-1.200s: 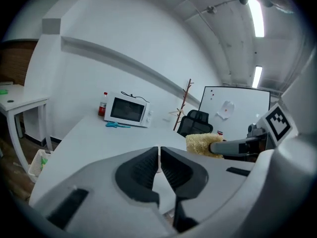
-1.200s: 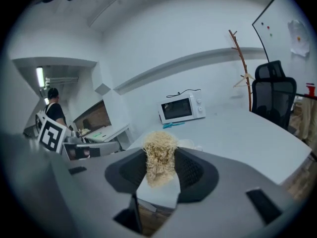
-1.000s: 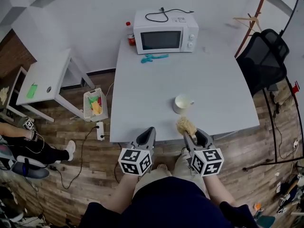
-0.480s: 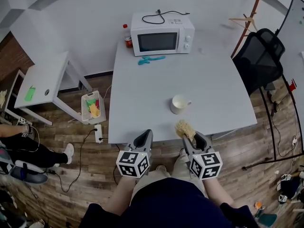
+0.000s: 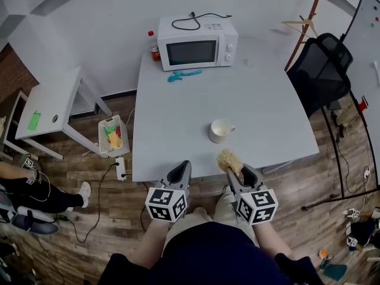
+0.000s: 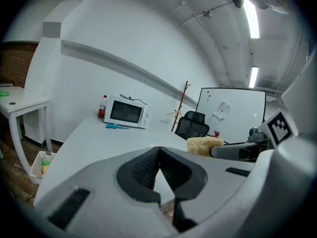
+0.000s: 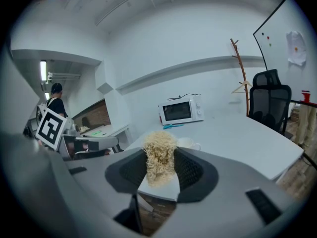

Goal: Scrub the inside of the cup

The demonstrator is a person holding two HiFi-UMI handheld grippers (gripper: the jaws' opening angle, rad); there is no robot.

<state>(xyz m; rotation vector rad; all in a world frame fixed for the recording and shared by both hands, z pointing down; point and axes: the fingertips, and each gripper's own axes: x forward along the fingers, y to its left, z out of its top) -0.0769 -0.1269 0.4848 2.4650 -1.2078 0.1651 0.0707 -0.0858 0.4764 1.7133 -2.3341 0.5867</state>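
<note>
A white cup (image 5: 219, 130) with a handle stands upright on the grey table (image 5: 178, 111), a little in from the near edge; in the right gripper view the cup (image 7: 189, 143) peeks out behind the jaws. My right gripper (image 5: 233, 166) is shut on a tan fibrous scrubber (image 5: 230, 159), held at the table's near edge just short of the cup. That scrubber (image 7: 159, 155) fills the gap between the jaws. My left gripper (image 5: 181, 172) hangs at the near edge, left of the right one, shut with nothing in it (image 6: 159, 157).
A white microwave (image 5: 198, 41) with a black cable on top stands at the far edge, a red bottle (image 5: 154, 45) beside it and a teal object (image 5: 183, 75) in front. A black office chair (image 5: 322, 70) is at the right, a small white table (image 5: 47, 103) and basket (image 5: 111, 135) at the left.
The view has shifted a little, so the table and cup sit slightly further left in the picture. Both grippers keep their places and grips.
</note>
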